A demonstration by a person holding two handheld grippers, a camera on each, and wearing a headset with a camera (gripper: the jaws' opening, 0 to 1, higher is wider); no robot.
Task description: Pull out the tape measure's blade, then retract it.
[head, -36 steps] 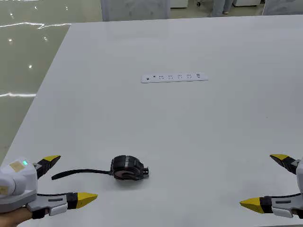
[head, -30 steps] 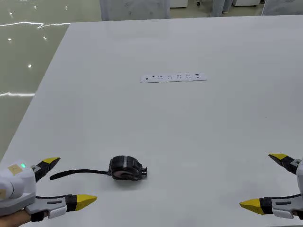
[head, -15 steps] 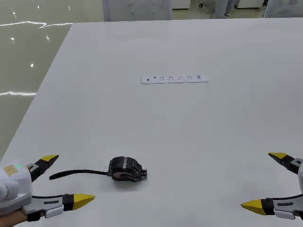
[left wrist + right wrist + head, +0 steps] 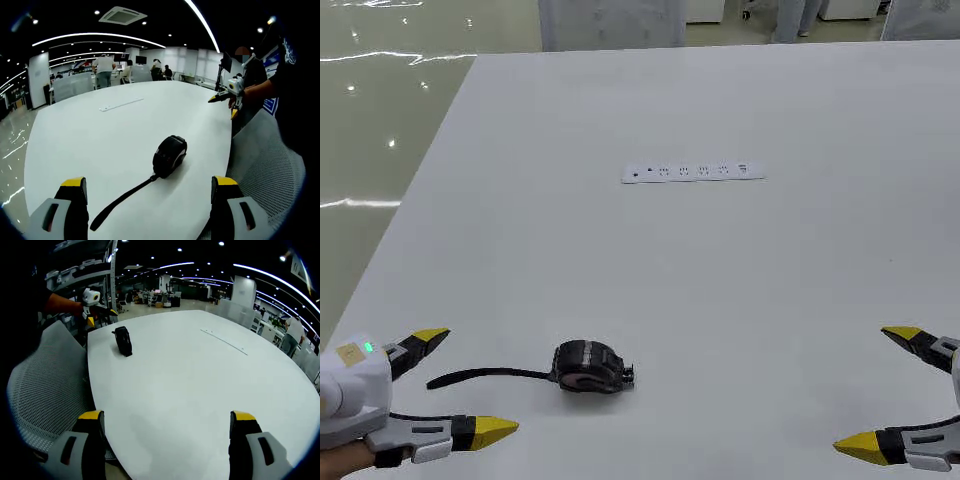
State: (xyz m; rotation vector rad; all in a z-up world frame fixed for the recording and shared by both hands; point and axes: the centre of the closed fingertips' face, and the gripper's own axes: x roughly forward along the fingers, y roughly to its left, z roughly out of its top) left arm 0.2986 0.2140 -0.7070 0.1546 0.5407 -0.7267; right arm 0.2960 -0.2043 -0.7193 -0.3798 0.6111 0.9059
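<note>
At workbench [image 4: 740, 290] near edge: both grippers empty, jaws apart.
L gripper [image 4: 475, 380] at 8 o'clock, R gripper [image 4: 864, 388] at 4; tape measure [image 4: 588, 366] lies betw. them at 7, nearer L, untouched. Blade looks fully in, so whole task prob. left.

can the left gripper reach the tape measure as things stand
Probably yes: the left gripper is open, and the tape measure lies just ahead on the table, only its strap between.
</note>
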